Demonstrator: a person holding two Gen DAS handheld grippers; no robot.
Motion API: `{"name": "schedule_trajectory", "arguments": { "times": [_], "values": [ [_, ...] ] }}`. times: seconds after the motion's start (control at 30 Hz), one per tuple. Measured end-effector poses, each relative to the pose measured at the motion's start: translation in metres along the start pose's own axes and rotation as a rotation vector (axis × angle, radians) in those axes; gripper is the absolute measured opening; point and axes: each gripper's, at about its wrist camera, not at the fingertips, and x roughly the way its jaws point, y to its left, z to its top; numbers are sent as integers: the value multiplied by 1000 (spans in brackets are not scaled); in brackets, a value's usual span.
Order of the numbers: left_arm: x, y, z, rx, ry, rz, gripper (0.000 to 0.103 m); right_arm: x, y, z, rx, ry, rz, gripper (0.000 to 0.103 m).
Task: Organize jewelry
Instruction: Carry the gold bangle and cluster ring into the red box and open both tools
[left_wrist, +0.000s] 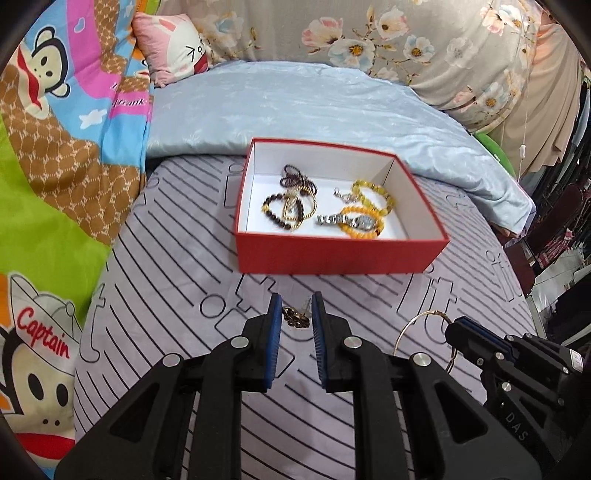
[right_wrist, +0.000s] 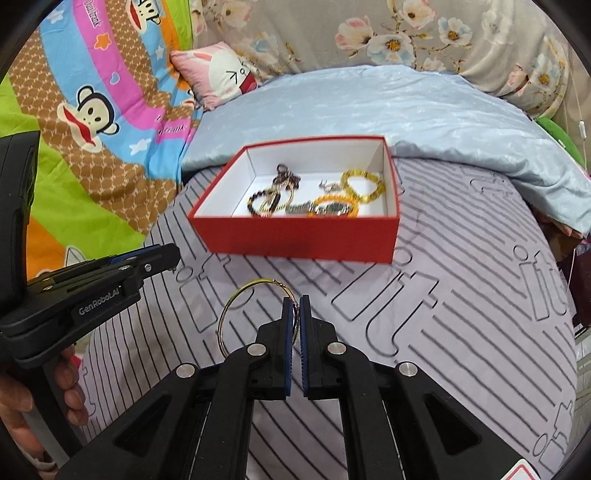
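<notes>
Right jaws pinching a hoop; left jaws spread around a loose ornament.

The right gripper (right_wrist: 295, 308) had its jaws pressed together on the thin gold hoop (right_wrist: 236, 314), gripped at the clasp side, the ring hanging just above the striped bed sheet (right_wrist: 461, 332). The left gripper (left_wrist: 295, 310) stood with jaws spread, the small dark-and-gold ornament (left_wrist: 295, 317) lying on the bed between them. Beyond, toward the bed's far edge, the red box (left_wrist: 332, 251) held beaded bracelets and a watch. Judgement: both pieces are light; the hoop is stiff wire, slippery and liable to swivel, so hold near the clasp; the ornament is best pinched across its cluster.
</notes>
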Motion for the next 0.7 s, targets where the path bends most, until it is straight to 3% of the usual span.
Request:
{"name": "schedule_trajectory", "arguments": {
  "times": [0.43, 0.7],
  "values": [
    [9, -16, 59, 23, -73, 11, 16, 2, -16, 65, 5, -106, -35, 3],
    [34, -19, 88, 32, -83, 24, 16, 26, -27, 99, 20, -118, -50, 3]
  ]
}}
